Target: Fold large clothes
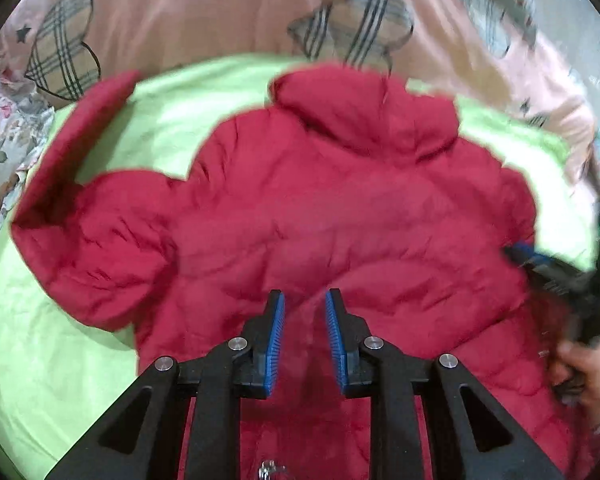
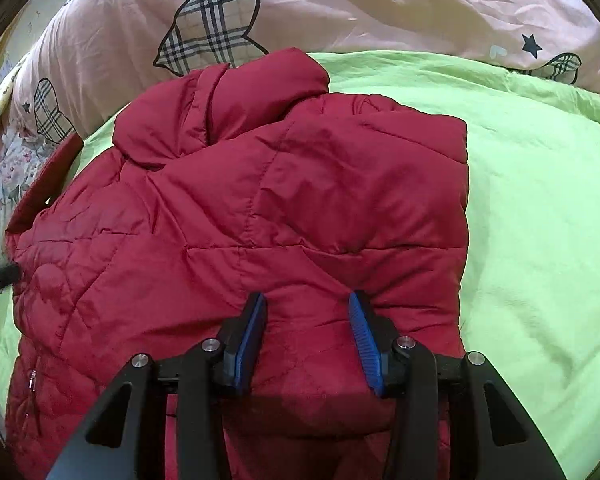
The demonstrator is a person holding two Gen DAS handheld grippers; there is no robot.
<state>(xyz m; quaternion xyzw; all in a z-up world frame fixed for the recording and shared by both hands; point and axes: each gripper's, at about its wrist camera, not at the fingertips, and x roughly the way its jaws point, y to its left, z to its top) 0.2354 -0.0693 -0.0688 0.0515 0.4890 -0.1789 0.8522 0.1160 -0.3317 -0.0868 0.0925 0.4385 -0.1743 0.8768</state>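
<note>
Blue ribbed pads of my left claw [image 1: 305, 320] stand a narrow gap apart. They are open over the red padded jacket [image 1: 340, 208], and I see no fabric pinched between them. Below them my own black frame hides the jacket's lower part, and a small shiny metal piece [image 1: 270, 470] at the bottom rim is too blurred to name.

My right claw [image 2: 308, 312] has its pads wider apart, with the tips sunk among puckers in the quilting. The cloth runs on between them, and I cannot tell whether they are pinching a thick fold or only resting on it. In the left view the same claw is a dark smear at the jacket's right side, with my hand [image 1: 588, 368] cut off by the rim.

The jacket lies spread in the middle of the bed on a lime green sheet [image 1: 60, 360]. Its hood [image 1: 360, 112] points to the far edge, and one side is folded in to a straight edge. A sleeve [image 1: 72, 152] sticks out toward the far left corner. A zip pull [image 2: 32, 380] glints low on the left.

Along the far edge lies a pink quilt [image 1: 200, 8] with plaid hearts, partly cropped. At the left edge is a floral cloth [image 1: 4, 132]. A black shape at the left rim of the right view is unreadable.
</note>
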